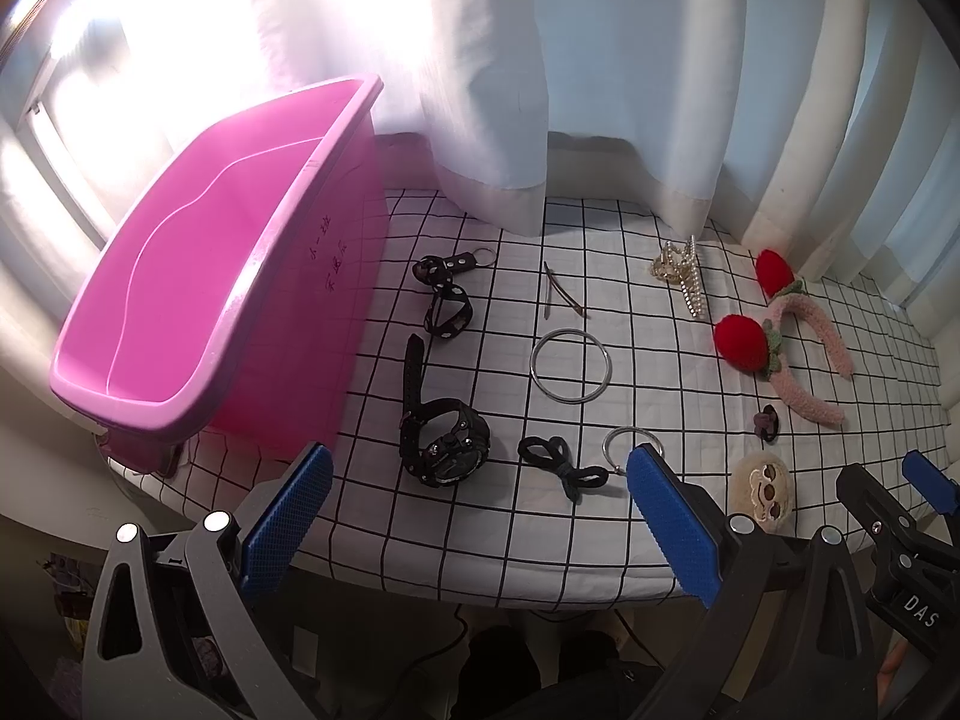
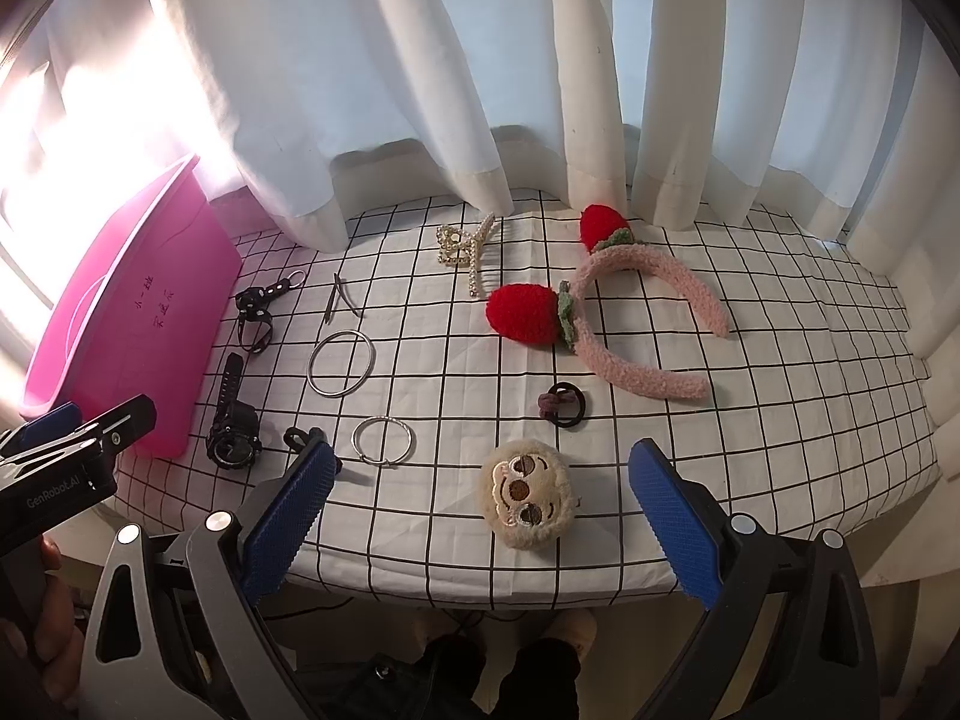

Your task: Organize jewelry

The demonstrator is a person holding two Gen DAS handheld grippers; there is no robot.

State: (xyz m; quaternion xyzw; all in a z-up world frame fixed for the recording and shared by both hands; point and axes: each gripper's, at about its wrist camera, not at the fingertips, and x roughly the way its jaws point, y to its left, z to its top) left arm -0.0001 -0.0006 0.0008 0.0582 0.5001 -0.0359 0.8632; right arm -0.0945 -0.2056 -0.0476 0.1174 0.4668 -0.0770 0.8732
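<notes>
We have the left gripper (image 1: 477, 525) spread wide, holding nothing, hovering at the near table edge; the black watch (image 1: 441, 435) lies just ahead at 11 o'clock, strap axis running 12 to 6, face at the near end; a black bow tie-band (image 1: 558, 465) sits between the fingers' line of sight at 12; small ring (image 1: 633, 447) touches the view of the right pad. Pink bin (image 1: 198, 276) stands at 10 o'clock, long axis running away from us, empty inside. Right gripper (image 2: 477, 525) also spread, empty; plush monkey clip (image 2: 527, 492) lies dead ahead between its pads; strawberry headband (image 2: 636, 324) at 1 o'clock, open end pointing right; large bangle (image 2: 341, 363) at 11; pearl claw clip (image 2: 468, 255) at 12, far; checked cloth (image 2: 780, 360) under everything.
</notes>
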